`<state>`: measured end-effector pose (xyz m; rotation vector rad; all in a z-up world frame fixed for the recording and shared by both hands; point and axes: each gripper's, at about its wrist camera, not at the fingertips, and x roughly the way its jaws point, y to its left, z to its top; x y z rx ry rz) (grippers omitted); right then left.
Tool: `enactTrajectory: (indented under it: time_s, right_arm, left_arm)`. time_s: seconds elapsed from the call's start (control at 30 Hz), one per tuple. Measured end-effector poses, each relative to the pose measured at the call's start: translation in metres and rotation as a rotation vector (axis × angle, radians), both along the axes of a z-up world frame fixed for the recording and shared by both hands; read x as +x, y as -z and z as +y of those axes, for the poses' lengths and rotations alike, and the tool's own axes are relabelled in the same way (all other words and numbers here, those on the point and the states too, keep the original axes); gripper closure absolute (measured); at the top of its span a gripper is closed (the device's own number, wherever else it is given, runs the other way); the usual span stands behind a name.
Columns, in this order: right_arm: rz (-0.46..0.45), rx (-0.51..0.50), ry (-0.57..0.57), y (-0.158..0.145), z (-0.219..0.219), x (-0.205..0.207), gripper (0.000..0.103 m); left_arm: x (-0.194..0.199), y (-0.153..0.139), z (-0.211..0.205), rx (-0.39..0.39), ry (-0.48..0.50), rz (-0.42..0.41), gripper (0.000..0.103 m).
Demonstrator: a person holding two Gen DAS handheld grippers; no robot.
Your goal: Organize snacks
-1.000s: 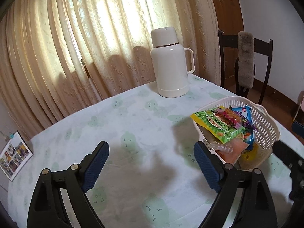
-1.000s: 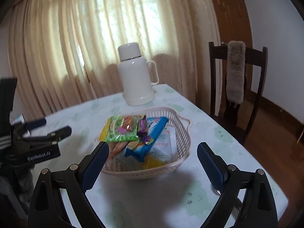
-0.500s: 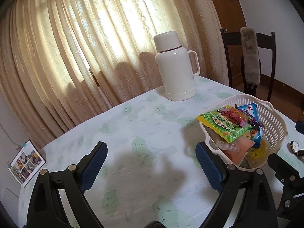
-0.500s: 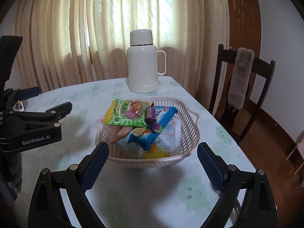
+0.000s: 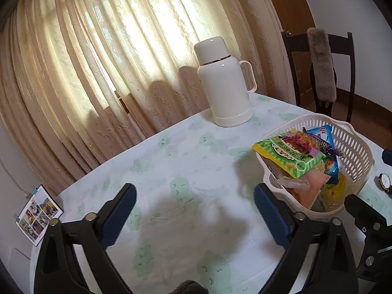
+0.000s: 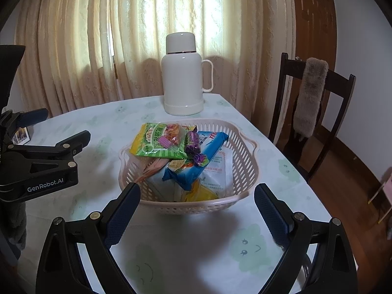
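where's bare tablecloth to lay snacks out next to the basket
Bare cloth left of the basket, reaching back to the flask and the curtain; a smaller strip in front of the basket. Crowded: inside the basket; a watch lies right of it.

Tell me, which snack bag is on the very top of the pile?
The green bag with the peanut picture lies on top in the basket. The blue bag sits lower, partly beneath it.

Left gripper (image 5: pixel 193 210) over bare tablecloth, jaws wide and just opened further, nothing between. White basket (image 5: pixel 352 137) near table's (image 5: pixel 186 152) right edge, heaped with snack packets; green packet (image 5: pixel 289 155) overhanging rim. Thermos (image 5: pixel 225 90) upright at far edge.
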<state>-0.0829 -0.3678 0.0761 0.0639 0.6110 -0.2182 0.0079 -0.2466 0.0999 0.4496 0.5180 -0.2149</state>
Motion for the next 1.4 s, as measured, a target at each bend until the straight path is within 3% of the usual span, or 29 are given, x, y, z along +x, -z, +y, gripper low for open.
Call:
enactTrajectory:
  time_s: [0.3, 1.4]
  right_arm:
    - [0.006, -0.004, 0.0, 0.002, 0.001, 0.001, 0.009]
    - [0.032, -0.01, -0.004, 0.01, -0.001, 0.004, 0.009]
  left_arm:
    - [-0.007, 0.004, -0.008, 0.049, 0.016, -0.032, 0.001]
    - [-0.007, 0.022, -0.019, 0.138, 0.023, -0.025, 0.001]
